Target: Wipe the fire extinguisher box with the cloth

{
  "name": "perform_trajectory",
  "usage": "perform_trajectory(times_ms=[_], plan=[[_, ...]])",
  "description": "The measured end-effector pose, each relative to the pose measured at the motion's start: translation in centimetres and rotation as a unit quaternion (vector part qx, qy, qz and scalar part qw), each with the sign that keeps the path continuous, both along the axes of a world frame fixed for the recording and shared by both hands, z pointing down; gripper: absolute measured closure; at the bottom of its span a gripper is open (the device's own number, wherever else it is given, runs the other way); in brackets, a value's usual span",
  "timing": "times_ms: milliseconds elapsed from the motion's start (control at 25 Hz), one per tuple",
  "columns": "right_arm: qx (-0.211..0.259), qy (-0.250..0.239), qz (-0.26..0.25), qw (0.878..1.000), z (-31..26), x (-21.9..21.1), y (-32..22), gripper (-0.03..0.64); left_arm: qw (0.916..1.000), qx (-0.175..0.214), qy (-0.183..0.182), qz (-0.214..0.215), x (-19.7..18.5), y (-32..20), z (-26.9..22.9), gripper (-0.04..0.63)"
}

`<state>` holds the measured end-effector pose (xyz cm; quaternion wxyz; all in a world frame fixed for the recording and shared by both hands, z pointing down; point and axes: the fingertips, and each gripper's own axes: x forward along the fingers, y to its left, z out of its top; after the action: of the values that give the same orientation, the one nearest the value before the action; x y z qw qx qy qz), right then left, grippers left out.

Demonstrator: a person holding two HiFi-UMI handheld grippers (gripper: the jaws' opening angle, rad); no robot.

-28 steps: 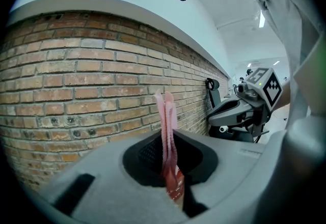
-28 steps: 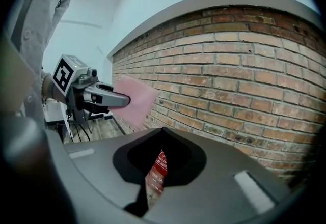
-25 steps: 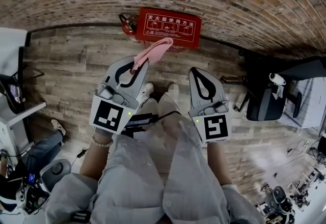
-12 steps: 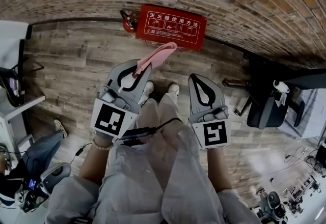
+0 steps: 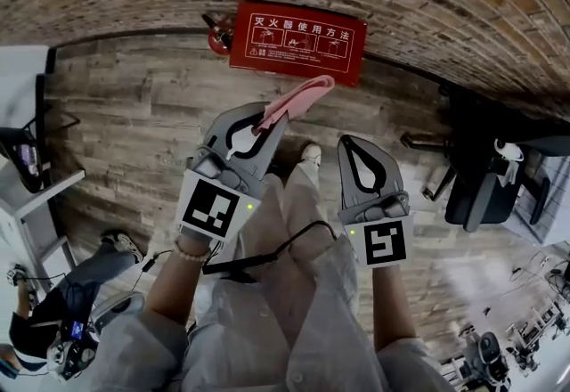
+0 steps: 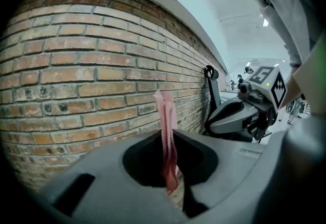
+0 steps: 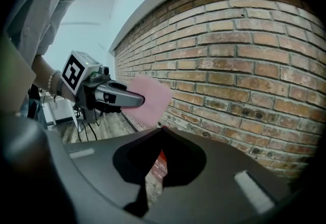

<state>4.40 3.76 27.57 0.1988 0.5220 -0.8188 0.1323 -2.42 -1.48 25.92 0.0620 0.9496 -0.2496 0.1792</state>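
Note:
A red fire extinguisher box with white print stands on the wood floor against the brick wall. My left gripper is shut on a pink cloth, whose free end points toward the box's lower edge and stays just short of it. In the left gripper view the cloth stands up edge-on out of the left gripper. My right gripper hangs beside it, shut and empty. In the right gripper view a piece of the box shows through the gap behind the right gripper, with the cloth to its left.
A red extinguisher stands at the box's left end. A black office chair is on the right and white furniture on the left. The person's shoe and a black cable lie below the grippers.
The left gripper has drifted slightly right with the cloth, whose tip now sits just below the box's edge. The right gripper keeps its place, still shut.

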Motion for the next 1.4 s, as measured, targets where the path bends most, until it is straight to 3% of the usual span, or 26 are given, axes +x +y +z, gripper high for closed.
perform_trajectory(times_ms=[720,1400], plan=[[-0.021,-0.003,0.025,0.999,6.7,7.0,-0.4,0.609,0.9989,-0.023,0.033,0.022,12.5,-6.4,9.2,0.584],[-0.022,-0.012,0.046,0.999,9.4,10.6,-1.7,0.609,0.9956,-0.094,-0.007,0.005,18.1,-12.0,19.5,0.584]])
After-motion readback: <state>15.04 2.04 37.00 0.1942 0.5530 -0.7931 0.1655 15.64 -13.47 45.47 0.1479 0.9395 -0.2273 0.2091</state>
